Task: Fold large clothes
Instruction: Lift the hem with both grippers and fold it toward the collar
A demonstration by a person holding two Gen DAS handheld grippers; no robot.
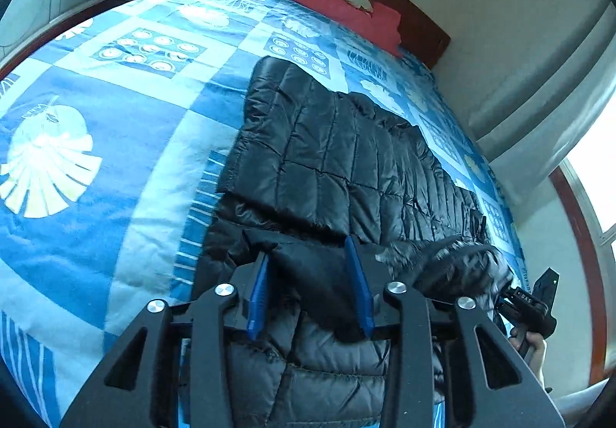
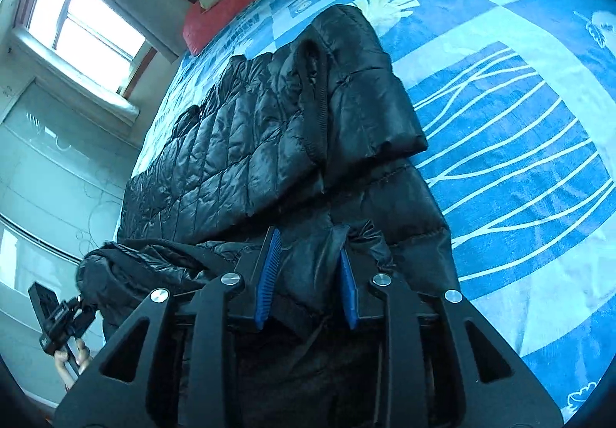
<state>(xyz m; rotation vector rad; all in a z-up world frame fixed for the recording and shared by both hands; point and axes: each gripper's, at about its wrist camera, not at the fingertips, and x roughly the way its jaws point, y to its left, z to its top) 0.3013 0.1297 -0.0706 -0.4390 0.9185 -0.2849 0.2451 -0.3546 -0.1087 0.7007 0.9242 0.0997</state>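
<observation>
Nearest the left wrist camera, the left gripper (image 1: 310,270) stands part-way apart, its blue pads (image 1: 358,285) flanking a fold of the black quilted down jacket (image 1: 335,158) with slack on either side; the pads do not press the cloth. At that picture's right edge a hand (image 1: 533,345) holds the other tool. In the right wrist view, the right gripper (image 2: 308,266) is parted more narrowly, a bunched edge of the same jacket lying between its ribbed blue fingers (image 2: 269,266); whether the right-hand pad touches the cloth I cannot tell. The jacket lies along the near side of the bed, folded over itself, one sleeve (image 2: 358,89) turned back across the body. Under it spreads a blue and white patterned bedspread (image 1: 115,127). Farther off, a red pillow (image 1: 338,4) lies against the dark wooden headboard (image 1: 419,31), and a bright window (image 2: 84,16) is set in the wall.
</observation>
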